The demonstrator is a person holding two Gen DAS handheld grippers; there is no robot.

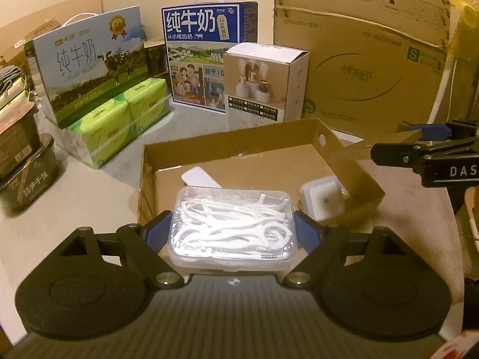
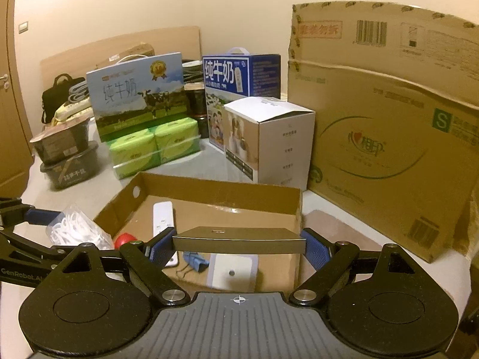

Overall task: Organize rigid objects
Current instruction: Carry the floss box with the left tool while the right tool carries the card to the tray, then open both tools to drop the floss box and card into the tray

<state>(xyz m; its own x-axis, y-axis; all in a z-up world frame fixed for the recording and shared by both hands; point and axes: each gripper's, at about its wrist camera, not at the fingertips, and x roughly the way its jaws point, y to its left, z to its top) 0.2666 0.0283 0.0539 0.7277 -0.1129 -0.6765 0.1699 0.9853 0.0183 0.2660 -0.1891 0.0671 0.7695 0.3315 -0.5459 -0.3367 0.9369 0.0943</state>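
My left gripper [image 1: 232, 233] is shut on a clear plastic box of white floss picks [image 1: 232, 224] and holds it over the near edge of an open cardboard tray [image 1: 227, 146]. My right gripper [image 2: 238, 243] is shut on a flat grey-gold box [image 2: 239, 239] above the tray's near right corner [image 2: 221, 191]. In the tray lie a white remote [image 2: 163, 218], a red ball [image 2: 124, 240], a blue item [image 2: 194, 259] and a white square device [image 2: 233, 270]. The device also shows in the left wrist view [image 1: 323, 202].
Behind the tray stand two milk cartons [image 1: 89, 59] [image 1: 206, 51], green tissue packs [image 1: 119, 116], a white product box [image 1: 266, 83] and a big cardboard box [image 1: 374, 53]. Dark bowls [image 1: 27, 167] sit at the left.
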